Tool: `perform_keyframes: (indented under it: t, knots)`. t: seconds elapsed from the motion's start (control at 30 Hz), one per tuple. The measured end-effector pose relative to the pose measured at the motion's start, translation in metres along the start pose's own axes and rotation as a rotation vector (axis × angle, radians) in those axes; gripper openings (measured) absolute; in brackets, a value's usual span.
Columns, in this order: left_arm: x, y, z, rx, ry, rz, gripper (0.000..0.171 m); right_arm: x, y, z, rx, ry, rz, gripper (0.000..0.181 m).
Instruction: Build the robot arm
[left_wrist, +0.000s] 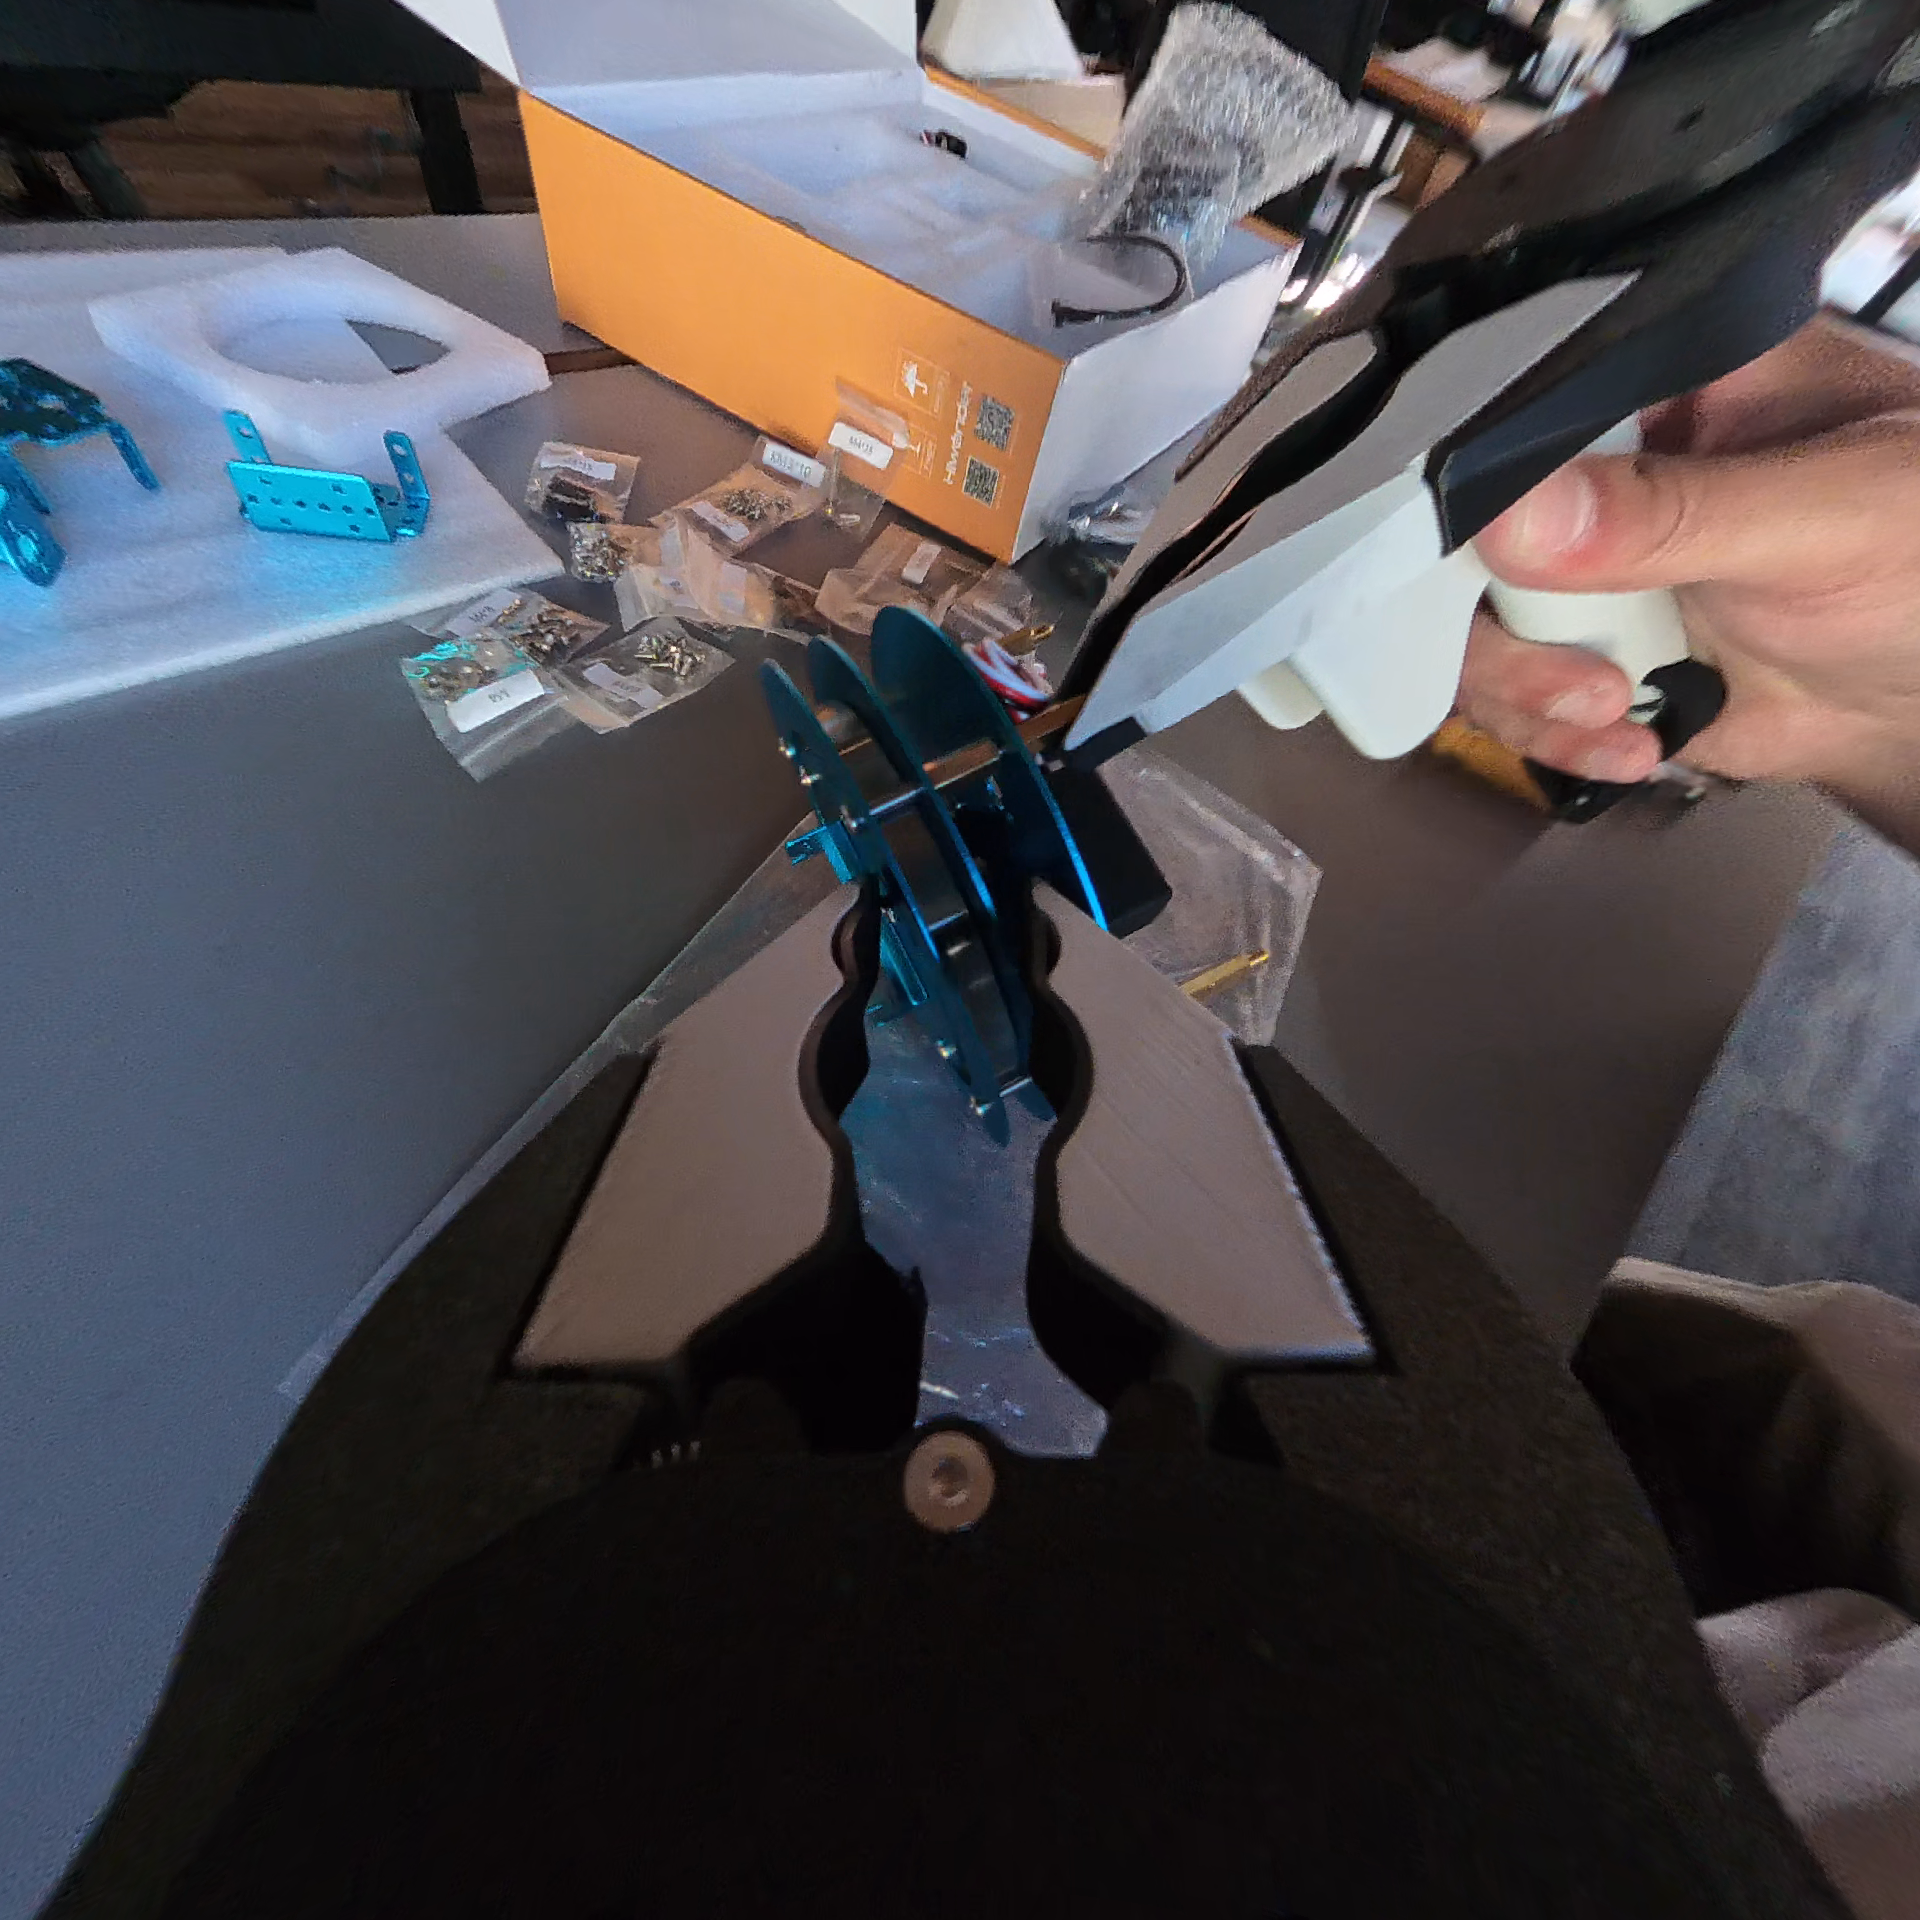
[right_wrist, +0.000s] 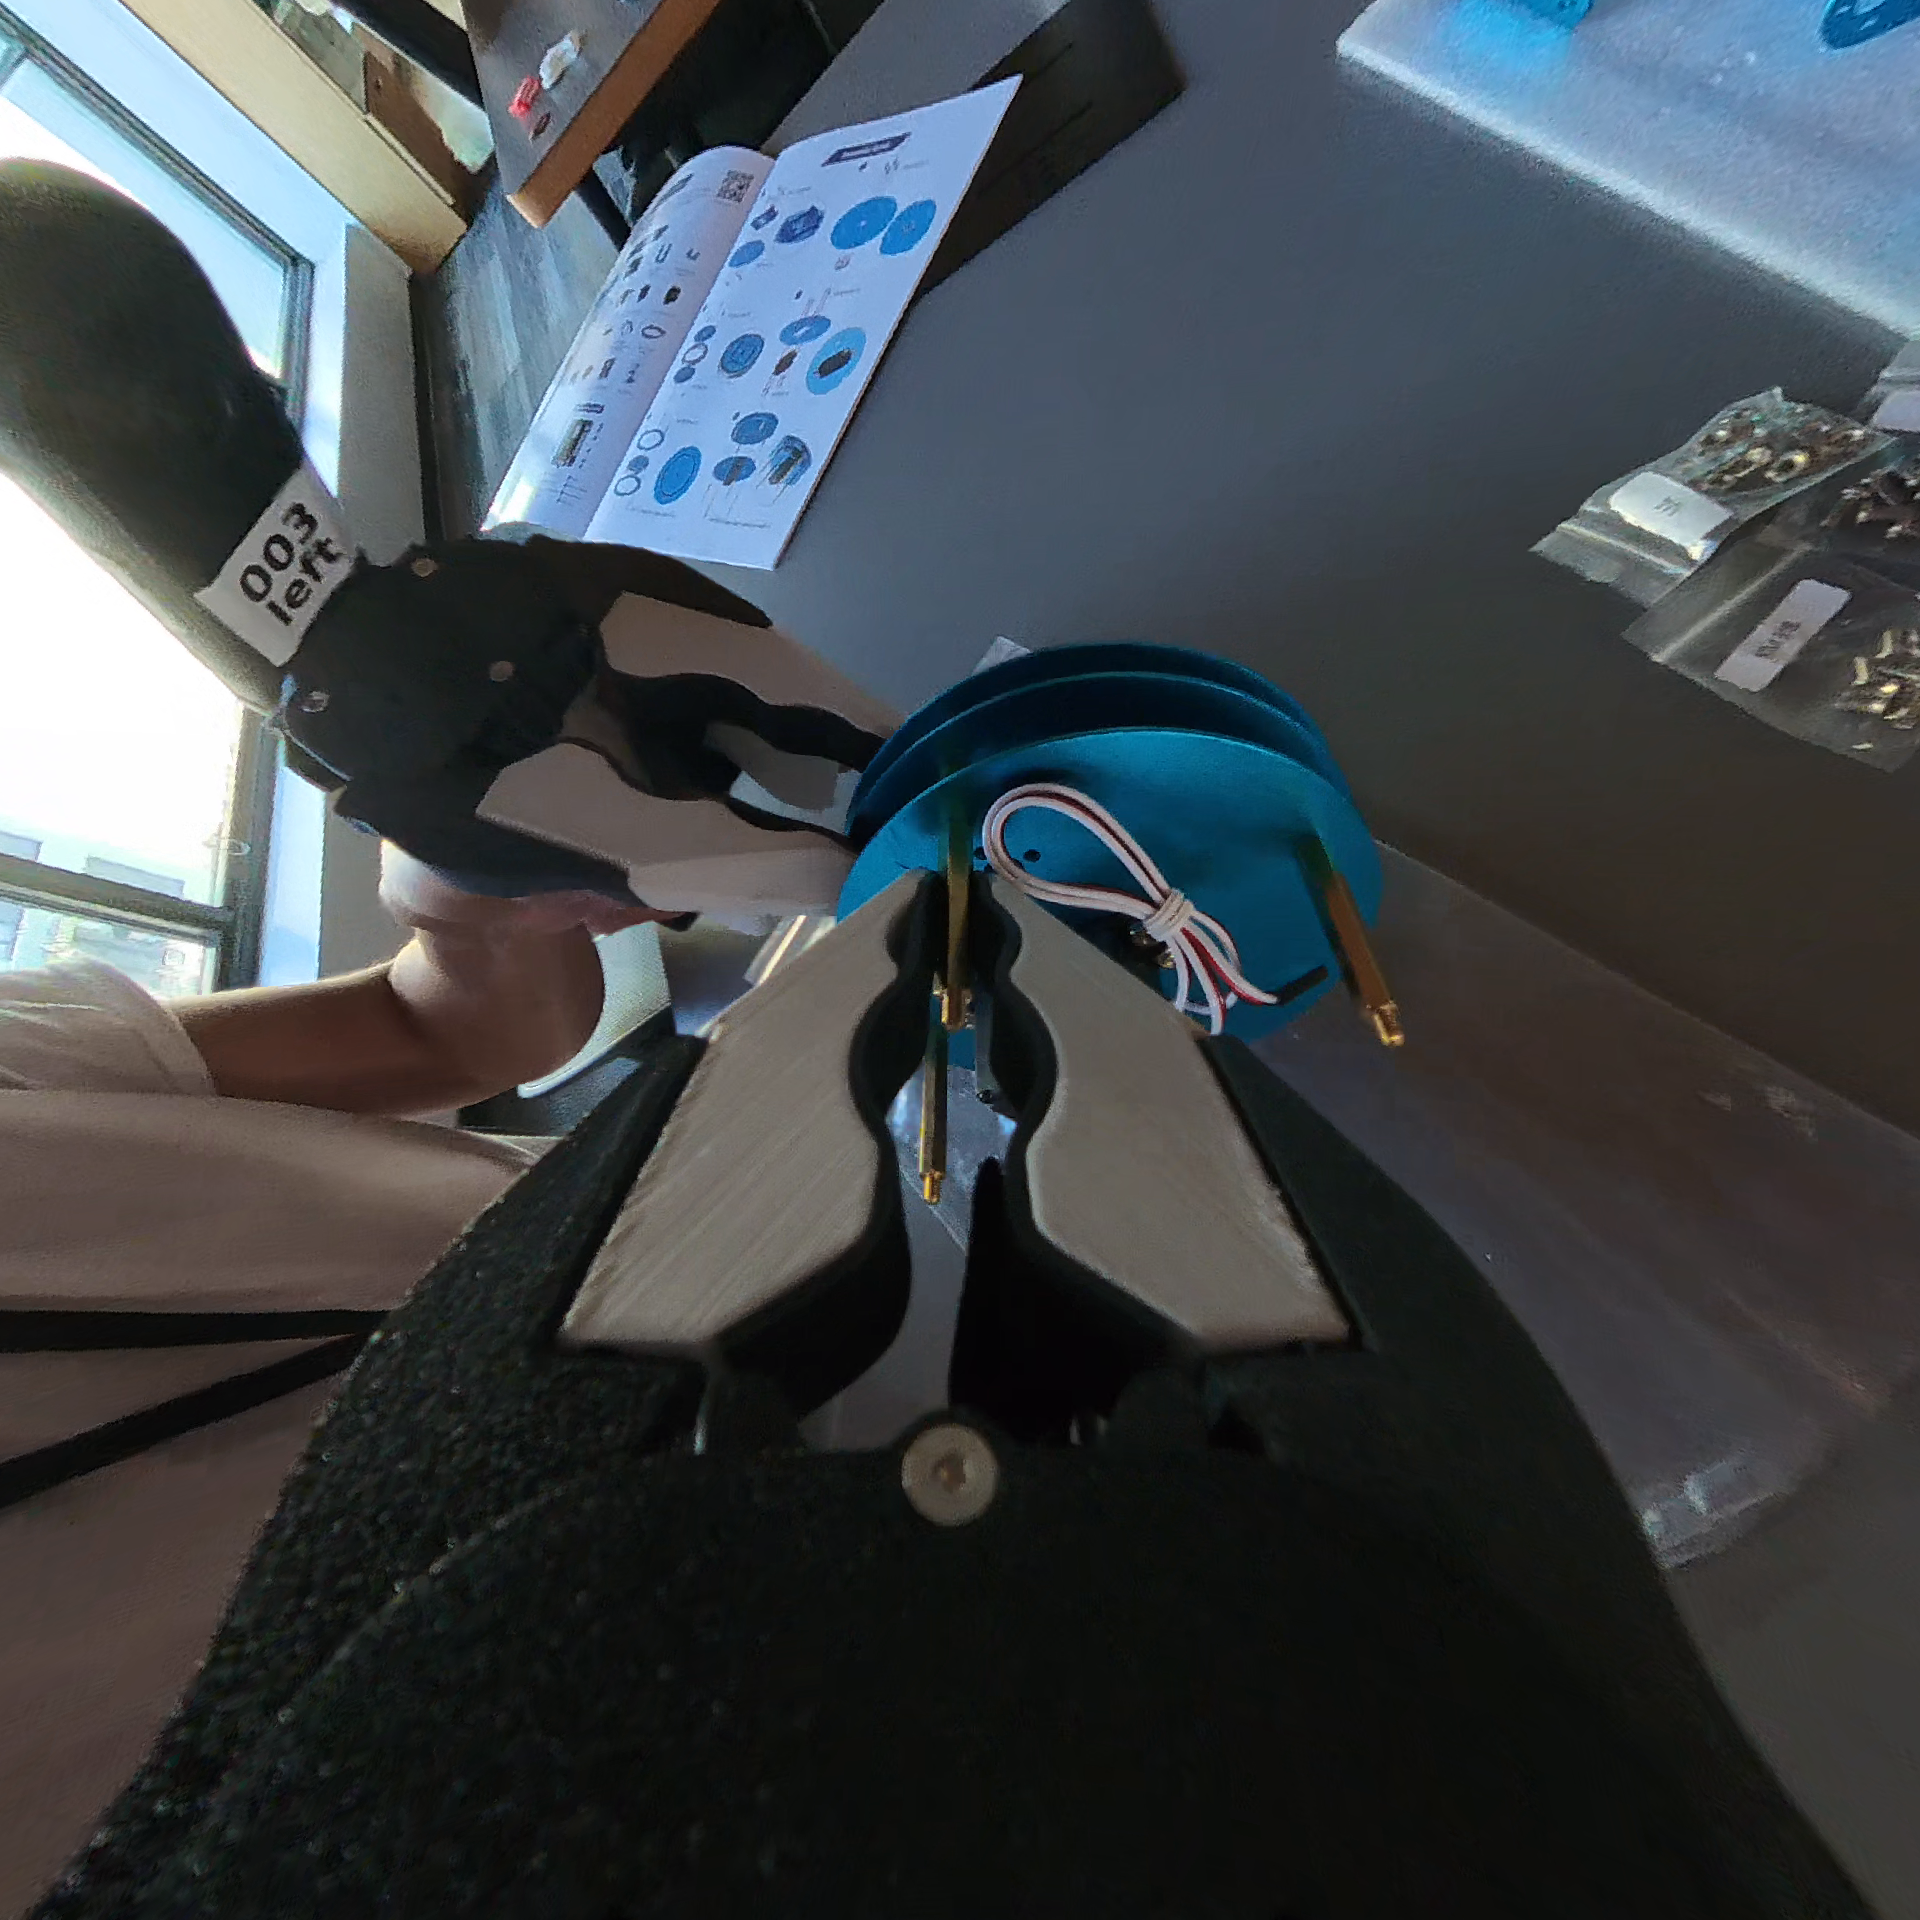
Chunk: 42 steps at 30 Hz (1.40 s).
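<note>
Grey table (left_wrist: 312, 935): left tongs (left_wrist: 940, 935) clamp blue discs (left_wrist: 914, 790), right tongs (right_wrist: 961, 914) pinch half-hidden brass post (right_wrist: 954, 935).

— What does the left gripper (left_wrist: 940, 966) hold?
— Its jaws are clamped on the blue disc assembly (left_wrist: 914, 821).
— And around the assembly?
— The right gripper (left_wrist: 1081, 743) touches its far side; screw bags (left_wrist: 582, 644) lie just left; an orange box (left_wrist: 800, 312) stands behind.

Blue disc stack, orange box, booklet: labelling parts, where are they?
Blue disc stack (right_wrist: 1195, 790): right wrist view, flat face.
Orange box (left_wrist: 790, 343): left wrist view, orange side.
Booklet (right_wrist: 790, 312): right wrist view, open page.
</note>
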<state>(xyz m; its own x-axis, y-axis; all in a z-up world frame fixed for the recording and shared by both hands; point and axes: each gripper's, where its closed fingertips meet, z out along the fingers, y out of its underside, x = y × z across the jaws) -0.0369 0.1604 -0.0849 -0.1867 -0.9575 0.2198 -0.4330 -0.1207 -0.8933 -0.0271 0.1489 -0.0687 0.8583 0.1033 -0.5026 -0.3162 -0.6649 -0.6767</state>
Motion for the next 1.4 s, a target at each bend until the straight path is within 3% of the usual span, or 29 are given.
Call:
perform_keyframes:
  t: [0.13, 0.27, 0.37, 0.47, 0.63, 0.73, 0.8, 0.93, 1.0, 1.07, 1.2, 1.23, 1.3, 1.4]
  knots:
    - [0.007, 0.003, 0.013, -0.039, -0.086, 0.151, 0.017, 0.008, 0.014, -0.011, 0.046, 0.133, -0.129, 0.003]
    - [0.017, -0.002, 0.021, -0.041, -0.051, 0.173, 0.013, 0.014, 0.023, -0.024, 0.075, 0.352, -0.344, 0.012]
    - [0.023, -0.004, 0.026, -0.079, -0.015, 0.182, 0.012, 0.015, 0.037, -0.032, 0.084, 0.537, -0.44, 0.02]
    - [0.024, -0.005, 0.028, -0.116, -0.018, 0.225, 0.012, 0.021, 0.044, -0.053, 0.069, 0.843, -0.559, 0.026]
    - [0.026, -0.006, 0.03, -0.145, 0.02, 0.231, 0.012, 0.016, 0.045, -0.048, 0.028, 1.028, -0.568, 0.009]
    - [0.023, -0.006, 0.031, -0.157, 0.019, 0.254, 0.012, 0.018, 0.042, -0.045, 0.023, 1.022, -0.52, 0.004]
    - [0.023, -0.005, 0.03, -0.161, 0.034, 0.255, 0.012, 0.015, 0.044, -0.042, 0.054, 0.875, -0.371, 0.003]
    - [0.032, -0.003, 0.029, -0.152, 0.051, 0.287, 0.012, 0.0, 0.054, -0.04, 0.21, 0.171, 0.342, 0.003]
    - [0.036, -0.003, 0.03, -0.135, 0.04, 0.291, 0.012, -0.002, 0.055, -0.042, 0.246, 0.017, 0.479, 0.003]
    - [0.034, -0.004, 0.03, -0.129, 0.037, 0.273, 0.012, 0.001, 0.054, -0.042, 0.171, 0.204, 0.307, 0.003]
    - [0.032, -0.004, 0.031, -0.125, 0.074, 0.23, 0.011, 0.007, 0.041, -0.044, -0.048, 0.726, -0.278, 0.022]
    - [0.032, -0.004, 0.031, -0.126, 0.076, 0.227, 0.011, 0.01, 0.038, -0.044, -0.103, 0.823, -0.386, 0.016]
    - [0.031, -0.004, 0.031, -0.126, 0.068, 0.229, 0.012, 0.012, 0.037, -0.04, -0.167, 0.897, -0.487, 0.005]
    - [0.031, -0.005, 0.031, -0.121, 0.071, 0.23, 0.011, 0.012, 0.038, -0.04, -0.144, 0.772, -0.346, 0.005]
